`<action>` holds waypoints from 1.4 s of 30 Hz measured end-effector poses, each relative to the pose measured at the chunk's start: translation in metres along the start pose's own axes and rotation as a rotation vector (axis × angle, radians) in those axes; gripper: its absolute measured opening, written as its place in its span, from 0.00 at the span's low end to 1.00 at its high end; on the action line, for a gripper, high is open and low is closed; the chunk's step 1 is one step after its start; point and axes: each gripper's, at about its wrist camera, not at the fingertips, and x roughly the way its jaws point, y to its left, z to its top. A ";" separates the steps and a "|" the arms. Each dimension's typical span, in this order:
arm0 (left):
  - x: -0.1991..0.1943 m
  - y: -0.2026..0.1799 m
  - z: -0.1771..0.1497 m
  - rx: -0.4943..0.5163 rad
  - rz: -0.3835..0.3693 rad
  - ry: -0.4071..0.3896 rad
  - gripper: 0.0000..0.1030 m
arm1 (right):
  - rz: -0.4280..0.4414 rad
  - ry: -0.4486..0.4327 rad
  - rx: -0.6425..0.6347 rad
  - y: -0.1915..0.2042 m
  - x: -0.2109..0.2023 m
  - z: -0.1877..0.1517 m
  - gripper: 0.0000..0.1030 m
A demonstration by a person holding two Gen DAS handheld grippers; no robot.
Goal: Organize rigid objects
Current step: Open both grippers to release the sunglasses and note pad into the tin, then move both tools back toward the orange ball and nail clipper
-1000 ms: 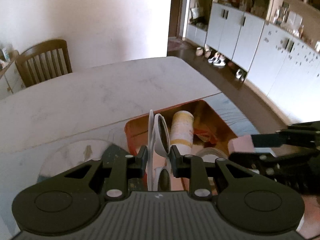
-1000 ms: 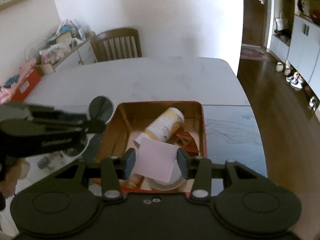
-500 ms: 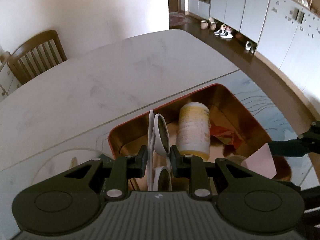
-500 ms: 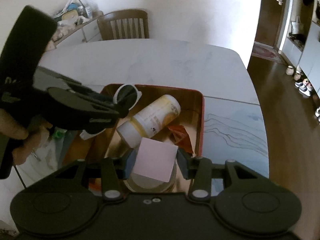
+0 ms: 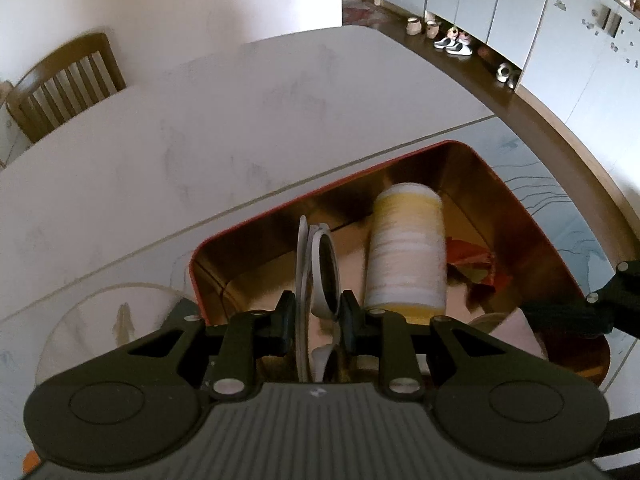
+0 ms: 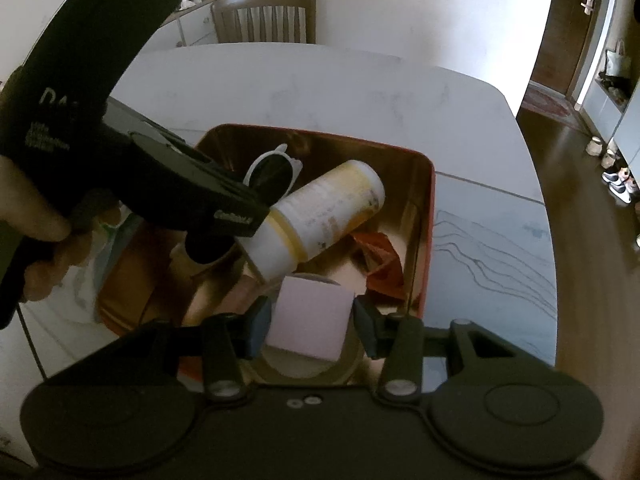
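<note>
Above the red tin [image 6: 426, 216], the left gripper [image 5: 316, 312] fingers clamp white sunglasses [image 5: 324, 268]; the right gripper [image 6: 310, 320] fingers pinch a pink pad [image 6: 310, 320]. Released here, the sunglasses may strike the bottle [image 6: 320, 216] and crack.

Home dining room, marble table [image 5: 248, 120], wooden chair [image 5: 68, 84], shoes [image 5: 454, 44] by cabinets [image 5: 520, 12]

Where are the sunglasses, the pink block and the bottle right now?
sunglasses [image 5: 325, 276]: left wrist view, dark lens between the fingers.
pink block [image 6: 308, 322]: right wrist view, middle of its flat face.
bottle [image 6: 320, 216]: right wrist view, label on its side, lying in the tin.
</note>
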 end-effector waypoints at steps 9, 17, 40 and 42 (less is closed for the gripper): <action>-0.003 0.004 -0.002 -0.008 -0.018 0.009 0.23 | 0.010 -0.012 0.038 -0.003 -0.006 0.001 0.44; -0.021 0.006 -0.011 -0.018 -0.030 -0.036 0.44 | 0.024 -0.039 0.092 -0.009 -0.019 0.000 0.50; -0.119 0.034 -0.059 -0.056 -0.112 -0.196 0.52 | 0.052 -0.165 0.171 0.028 -0.076 0.001 0.68; -0.126 0.040 -0.066 -0.063 -0.108 -0.206 0.52 | 0.049 -0.174 0.176 0.035 -0.077 0.000 0.69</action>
